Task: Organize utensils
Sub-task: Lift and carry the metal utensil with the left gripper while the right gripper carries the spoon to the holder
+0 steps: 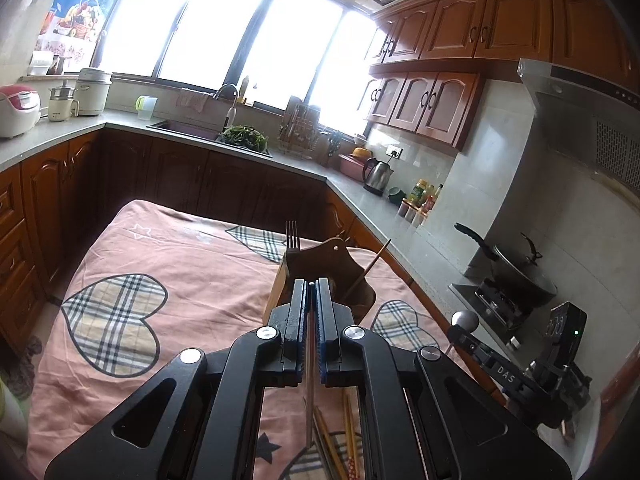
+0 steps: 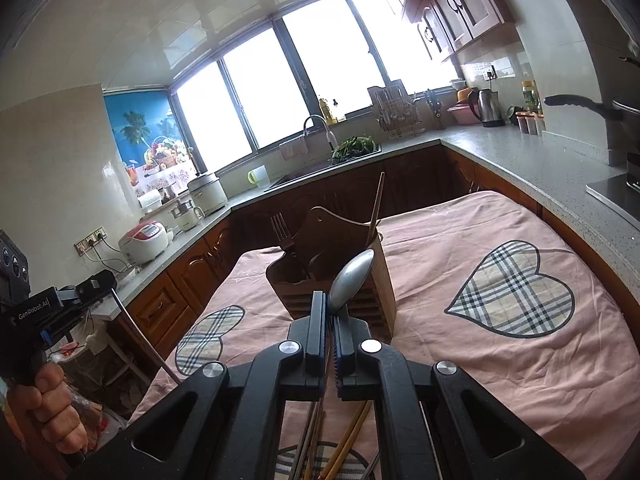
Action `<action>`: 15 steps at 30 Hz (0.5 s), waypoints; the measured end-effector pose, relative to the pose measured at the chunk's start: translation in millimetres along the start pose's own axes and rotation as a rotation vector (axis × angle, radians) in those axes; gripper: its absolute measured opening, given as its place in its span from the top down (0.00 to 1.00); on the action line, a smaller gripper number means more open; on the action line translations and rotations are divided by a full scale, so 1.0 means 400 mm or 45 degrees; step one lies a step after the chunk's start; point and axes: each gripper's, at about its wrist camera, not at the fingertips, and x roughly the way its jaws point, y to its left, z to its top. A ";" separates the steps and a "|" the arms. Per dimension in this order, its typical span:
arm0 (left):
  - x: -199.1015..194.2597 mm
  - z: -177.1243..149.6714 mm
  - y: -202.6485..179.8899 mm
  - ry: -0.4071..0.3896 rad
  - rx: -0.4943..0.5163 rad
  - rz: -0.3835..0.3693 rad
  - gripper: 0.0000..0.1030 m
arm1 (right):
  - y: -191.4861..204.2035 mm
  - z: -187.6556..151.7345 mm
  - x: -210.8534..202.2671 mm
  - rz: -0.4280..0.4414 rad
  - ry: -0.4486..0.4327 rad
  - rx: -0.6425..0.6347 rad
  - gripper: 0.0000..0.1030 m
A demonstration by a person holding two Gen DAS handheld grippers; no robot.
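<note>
kitchen scene seen from two handheld grippers above a table covered by a pink cloth [image 1: 168, 248] with plaid hearts. the wooden utensil holder [image 2: 332, 264] stands upright on the cloth near the table's middle, just ahead of both grippers; a fork [image 1: 291, 236] stands tines-up in its left compartment as the left view shows it, and a single dark chopstick [image 2: 377, 208] leans out of the compartment on the opposite side. the left gripper [image 1: 311, 286] is raised over the near side of the holder, its fingers pressed almost together on a thin metal utensil [image 1: 308, 400] whose shaft runs down between them; which utensil it is cannot be told. in the right view the same shaft slants down from that gripper at the left edge. the right gripper [image 2: 329, 312] pinches the neck of a metal spoon [image 2: 351, 278], the bowl tilted up and forward, overlapping the holder's front wall in the picture; whether it touches the wood cannot be told. loose chopsticks [image 2: 348, 436] lie on the cloth beneath the grippers, near the table's front edge. wide bare cloth extends to the left of the holder in the left view and to its right in the right view, out to the table edges. a countertop [image 1: 360, 196] runs close along the table's right edge, with a kettle [image 1: 378, 174], and a pan [image 1: 516, 272] on the stove; a sink [image 1: 188, 128] lies under the window [image 1: 240, 28], beyond the table's far edge.
</note>
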 end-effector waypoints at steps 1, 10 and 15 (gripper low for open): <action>0.006 0.011 -0.001 -0.007 0.001 -0.001 0.97 | 0.000 0.007 0.006 -0.001 -0.009 -0.002 0.97; 0.070 0.130 -0.011 -0.117 0.011 -0.015 0.97 | 0.001 0.105 0.076 -0.018 -0.120 -0.033 0.97; 0.123 0.202 -0.008 -0.185 -0.002 -0.011 0.97 | 0.002 0.179 0.113 -0.066 -0.237 -0.069 0.97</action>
